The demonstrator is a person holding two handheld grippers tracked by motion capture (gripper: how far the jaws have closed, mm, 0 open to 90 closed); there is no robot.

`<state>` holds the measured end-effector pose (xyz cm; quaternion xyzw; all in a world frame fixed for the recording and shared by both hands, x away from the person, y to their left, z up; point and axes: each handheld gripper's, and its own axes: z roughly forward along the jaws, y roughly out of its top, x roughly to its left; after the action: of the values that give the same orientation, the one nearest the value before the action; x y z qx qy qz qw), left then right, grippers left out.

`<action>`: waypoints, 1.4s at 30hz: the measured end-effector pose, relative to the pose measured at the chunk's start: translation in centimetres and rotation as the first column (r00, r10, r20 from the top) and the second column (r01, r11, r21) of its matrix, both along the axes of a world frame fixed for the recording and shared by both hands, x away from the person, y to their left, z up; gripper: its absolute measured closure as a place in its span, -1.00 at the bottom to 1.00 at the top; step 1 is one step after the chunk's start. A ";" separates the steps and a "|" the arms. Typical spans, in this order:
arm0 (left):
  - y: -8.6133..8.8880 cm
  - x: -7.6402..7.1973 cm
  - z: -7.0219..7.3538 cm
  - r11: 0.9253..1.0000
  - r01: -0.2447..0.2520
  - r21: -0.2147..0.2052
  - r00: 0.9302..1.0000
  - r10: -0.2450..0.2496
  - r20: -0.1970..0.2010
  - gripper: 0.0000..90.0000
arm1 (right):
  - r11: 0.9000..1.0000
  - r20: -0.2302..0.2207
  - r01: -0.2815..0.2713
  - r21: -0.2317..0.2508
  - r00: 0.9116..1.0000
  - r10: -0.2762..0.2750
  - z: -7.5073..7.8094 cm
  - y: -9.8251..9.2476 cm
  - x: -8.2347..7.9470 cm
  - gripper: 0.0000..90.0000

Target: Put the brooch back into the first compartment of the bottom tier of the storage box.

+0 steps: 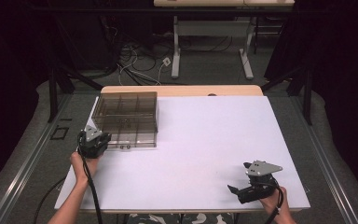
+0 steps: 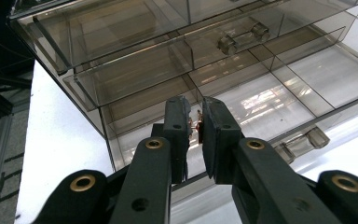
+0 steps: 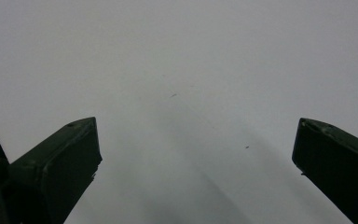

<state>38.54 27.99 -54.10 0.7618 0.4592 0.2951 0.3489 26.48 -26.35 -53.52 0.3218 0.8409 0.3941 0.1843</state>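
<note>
Holding a small copper-coloured metal piece (image 2: 198, 125), the left gripper (image 2: 196, 122) has its jaws nearly closed, with the piece pinched in the narrow gap between the two pads. What the piece is cannot be told; it is tiny and mostly hidden by the pads.

Count: one smoky see-through drawer box (image 1: 127, 119) on the white bench (image 1: 205, 154), two grippers, one small piece.

Left gripper view: the box lies just ahead of and beneath the jaw tips. Two drawers (image 2: 205, 88) stand pulled out, stepped one above the other, both split by dividers into compartments. Two clear handles show, one (image 2: 243, 38) ahead and to the right of the jaw tips on the upper drawer, one (image 2: 303, 142) to the right of the jaws on the lower drawer front. The tips hang over a compartment of the lower drawer; whether they touch its floor cannot be told.

High view: the left gripper (image 1: 94, 141) sits at the near left corner of the box, a hand (image 1: 84, 164) behind it.

Right gripper (image 1: 242, 189): well apart from the box, near the bench's near right edge. Right gripper view: jaws wide open, bare white bench surface between and ahead of them, holding nothing.
</note>
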 end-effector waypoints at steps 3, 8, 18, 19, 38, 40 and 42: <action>0.0 0.1 -0.1 1.000 -0.001 0.004 1.000 0.001 0.002 0.79 | 1.000 0.002 -0.001 -0.003 1.000 0.001 0.0 0.0 0.0 -1.00; -0.1 0.3 -0.2 1.000 -0.007 -0.001 1.000 0.007 0.001 0.79 | 1.000 0.001 -0.002 -0.006 1.000 0.002 0.0 0.0 0.0 -1.00; -0.2 0.6 -0.5 1.000 -0.012 0.009 1.000 0.012 0.000 0.79 | 1.000 0.003 -0.001 -0.009 1.000 0.001 0.0 0.0 0.0 -1.00; -0.3 0.5 -0.5 1.000 -0.011 0.012 1.000 0.011 -0.004 0.79 | 1.000 0.003 -0.001 -0.010 1.000 0.001 0.0 0.0 0.0 -1.00; -0.3 0.9 -0.9 1.000 -0.010 0.006 1.000 0.010 -0.017 0.79 | 1.000 0.006 -0.003 -0.014 1.000 0.003 0.0 0.1 0.1 -1.00; -0.3 0.9 -0.9 1.000 -0.010 0.008 1.000 0.010 -0.015 0.79 | 1.000 0.003 -0.007 -0.014 1.000 0.007 0.0 0.1 0.1 -1.00; -0.3 0.9 -0.9 1.000 -0.009 0.010 1.000 0.009 -0.014 0.79 | 1.000 0.004 -0.006 -0.013 1.000 0.006 0.0 0.1 0.1 -1.00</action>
<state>39.45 27.66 -54.99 0.7635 0.4636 0.2937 0.3405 26.56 -26.27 -53.54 0.3171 0.8441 0.3898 0.1870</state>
